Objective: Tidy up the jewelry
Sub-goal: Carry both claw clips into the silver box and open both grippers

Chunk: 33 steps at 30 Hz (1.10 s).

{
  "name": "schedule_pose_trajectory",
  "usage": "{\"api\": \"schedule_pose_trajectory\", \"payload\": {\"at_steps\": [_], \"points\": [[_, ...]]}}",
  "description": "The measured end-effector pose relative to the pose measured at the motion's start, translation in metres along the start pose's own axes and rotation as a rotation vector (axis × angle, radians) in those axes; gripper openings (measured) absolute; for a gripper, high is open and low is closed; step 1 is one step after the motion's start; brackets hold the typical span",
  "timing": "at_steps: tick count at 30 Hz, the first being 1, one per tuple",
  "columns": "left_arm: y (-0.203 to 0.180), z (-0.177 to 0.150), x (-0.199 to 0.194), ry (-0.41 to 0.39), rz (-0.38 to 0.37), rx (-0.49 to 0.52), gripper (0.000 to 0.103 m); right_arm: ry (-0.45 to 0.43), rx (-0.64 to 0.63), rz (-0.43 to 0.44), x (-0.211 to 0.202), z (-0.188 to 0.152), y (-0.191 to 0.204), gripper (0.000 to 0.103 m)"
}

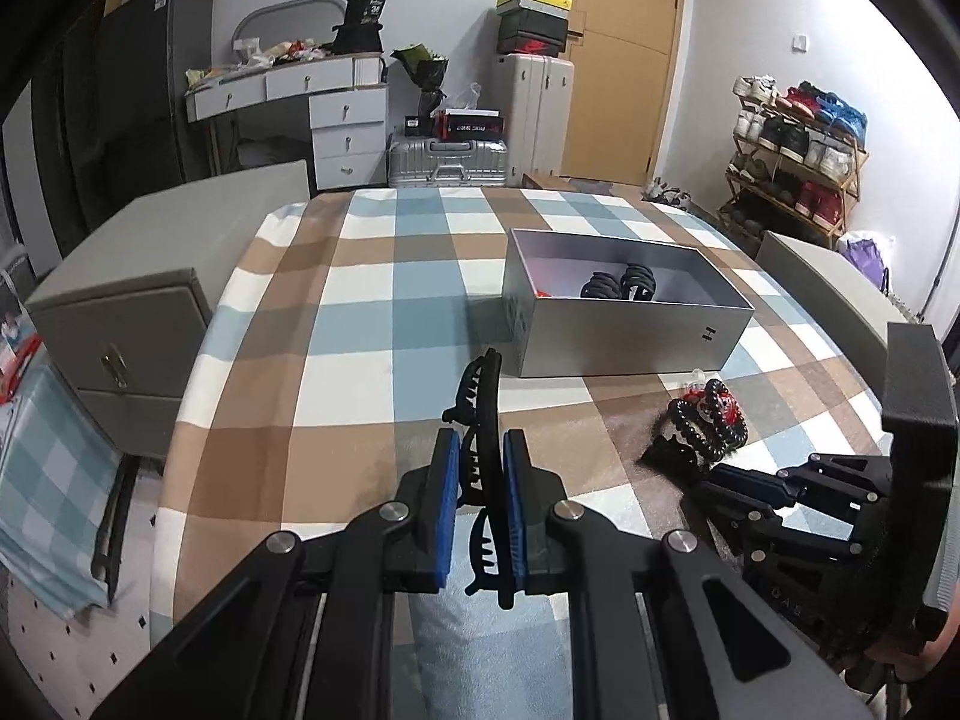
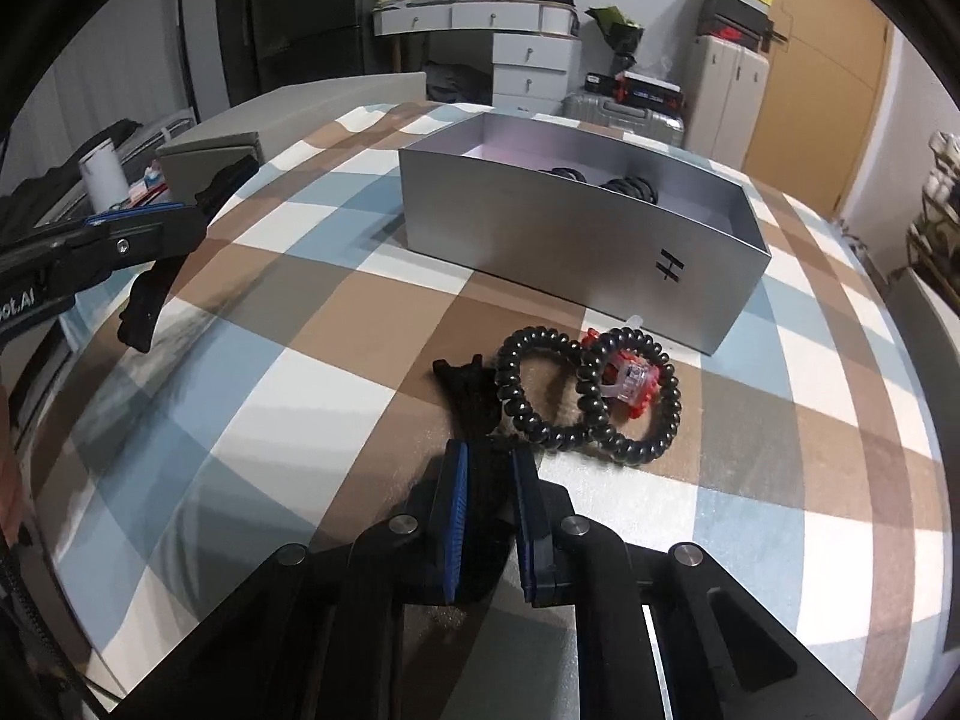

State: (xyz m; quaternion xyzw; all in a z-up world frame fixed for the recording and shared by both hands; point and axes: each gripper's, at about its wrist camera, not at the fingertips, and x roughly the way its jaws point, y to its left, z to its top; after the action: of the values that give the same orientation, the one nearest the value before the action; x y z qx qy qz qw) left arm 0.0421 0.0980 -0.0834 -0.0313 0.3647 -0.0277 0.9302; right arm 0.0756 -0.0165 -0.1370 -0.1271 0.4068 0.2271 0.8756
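My left gripper (image 1: 483, 450) is shut on a long black hair claw (image 1: 480, 414), held above the checked cloth; it also shows at the left of the right wrist view as the left gripper (image 2: 144, 228) with the claw (image 2: 141, 312) hanging below. My right gripper (image 2: 487, 459) is shut on a second black hair clip (image 2: 471, 396) lying on the cloth. Beside it lie two black spiral hair ties (image 2: 543, 387) and a small red and clear clip (image 2: 627, 381). The open silver box (image 2: 576, 228) behind them holds black hair items (image 1: 618, 282).
The checked cloth (image 1: 372, 312) covers a bed-like surface. A grey nightstand (image 1: 120, 348) stands to its left. Suitcases (image 1: 447, 162), a white dresser (image 1: 336, 114), a shoe rack (image 1: 798, 162) and a wooden door (image 1: 618, 54) line the far wall.
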Motion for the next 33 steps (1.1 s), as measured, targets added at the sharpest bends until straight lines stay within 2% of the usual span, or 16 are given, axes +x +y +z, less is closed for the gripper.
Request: {"api": "schedule_pose_trajectory", "payload": {"at_steps": [4,8,12,17,22,28,33], "points": [[0.0,0.0,-0.002,-0.001,-0.008,-0.006,0.01,-0.043,0.008,0.07,-0.016,-0.004,0.0,0.013],[0.0,0.003,-0.004,-0.002,-0.023,-0.021,0.01,-0.085,-0.052,0.056,-0.032,-0.004,0.011,0.013],[-0.002,0.008,-0.004,0.003,-0.036,-0.03,0.01,-0.147,-0.046,0.089,-0.049,0.0,0.01,0.013],[-0.004,0.023,0.003,0.016,-0.058,-0.028,0.01,-0.231,-0.009,0.107,-0.07,0.014,-0.011,0.013],[-0.009,0.047,0.012,0.022,-0.161,-0.06,0.01,-0.273,0.026,0.093,-0.073,0.032,-0.04,0.013],[-0.026,0.071,0.022,0.01,-0.205,-0.043,0.01,-0.31,0.049,0.094,-0.068,0.056,-0.072,0.013],[-0.035,0.089,0.041,0.021,-0.217,-0.049,0.01,-0.329,0.016,0.099,-0.058,0.077,-0.083,0.013]]}}
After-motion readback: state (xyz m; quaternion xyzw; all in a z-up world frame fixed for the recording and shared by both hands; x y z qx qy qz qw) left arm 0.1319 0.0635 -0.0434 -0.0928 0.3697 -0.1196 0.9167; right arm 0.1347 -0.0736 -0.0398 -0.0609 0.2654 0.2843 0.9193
